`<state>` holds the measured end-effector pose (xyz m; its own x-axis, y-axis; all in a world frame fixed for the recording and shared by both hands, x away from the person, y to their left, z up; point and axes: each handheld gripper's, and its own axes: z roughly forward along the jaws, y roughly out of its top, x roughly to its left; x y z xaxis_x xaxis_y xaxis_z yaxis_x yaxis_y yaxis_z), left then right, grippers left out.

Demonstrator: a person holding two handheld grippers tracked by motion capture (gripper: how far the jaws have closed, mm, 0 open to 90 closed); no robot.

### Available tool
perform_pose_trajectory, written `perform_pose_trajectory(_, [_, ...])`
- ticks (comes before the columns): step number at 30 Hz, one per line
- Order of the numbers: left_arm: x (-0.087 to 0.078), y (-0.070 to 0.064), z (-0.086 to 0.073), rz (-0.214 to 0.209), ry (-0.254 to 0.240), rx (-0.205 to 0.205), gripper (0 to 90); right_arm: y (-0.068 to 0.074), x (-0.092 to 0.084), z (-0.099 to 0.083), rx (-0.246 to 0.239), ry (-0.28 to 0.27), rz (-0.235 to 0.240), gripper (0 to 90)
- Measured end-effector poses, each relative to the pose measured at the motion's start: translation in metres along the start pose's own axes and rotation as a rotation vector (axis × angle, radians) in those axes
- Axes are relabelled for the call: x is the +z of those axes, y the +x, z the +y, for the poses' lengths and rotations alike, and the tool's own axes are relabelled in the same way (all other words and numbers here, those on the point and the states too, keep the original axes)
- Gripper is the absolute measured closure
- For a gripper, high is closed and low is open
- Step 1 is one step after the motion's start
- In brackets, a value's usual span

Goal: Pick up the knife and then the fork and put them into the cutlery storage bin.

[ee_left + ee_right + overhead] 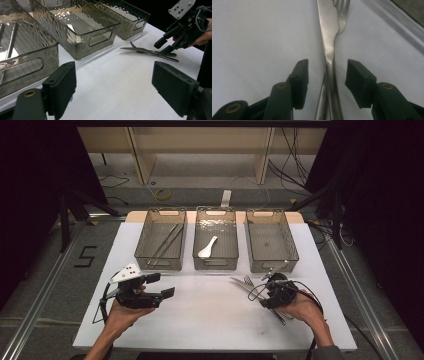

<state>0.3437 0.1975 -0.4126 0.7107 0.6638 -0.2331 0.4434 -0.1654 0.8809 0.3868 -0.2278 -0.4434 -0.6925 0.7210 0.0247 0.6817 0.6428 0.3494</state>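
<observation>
Bench (210, 320), white top, carries 3 smoked clear bins in a row at the far side. Left bin (161, 239): long metal utensils lying lengthwise. Middle bin (215, 238): 1 white spoon (207, 247). Right bin (271, 240): contents cannot be told.

Knife (329, 37) and fork (342, 12): both steel, lying on the bench just in front of the right bin, handles crossing, knife on top, fork tines beside the knife blade.

Right tool (327, 75): lowered over the 2 handles, jaws partly apart and straddling them, pads clear of the metal on both sides; nothing gripped.

Left tool (161, 285): held above the bench in front of the left bin, jaws wide apart, nothing between them, well apart from the cutlery.
</observation>
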Motion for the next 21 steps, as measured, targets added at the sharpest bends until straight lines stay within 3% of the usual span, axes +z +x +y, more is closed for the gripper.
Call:
perform_pose_trajectory(14, [0.0013,-0.0031,-0.0004,0.0,0.009,0.017,19.4,-0.0042,0.003,0.0002,-0.029,0.058,-0.036,69.3])
perform_pose_trajectory(21, [0.0022,-0.0032,-0.0006,0.001,0.016,0.022,19.5,-0.0054,0.0049,-0.0006,-0.049,0.096,-0.02,73.4])
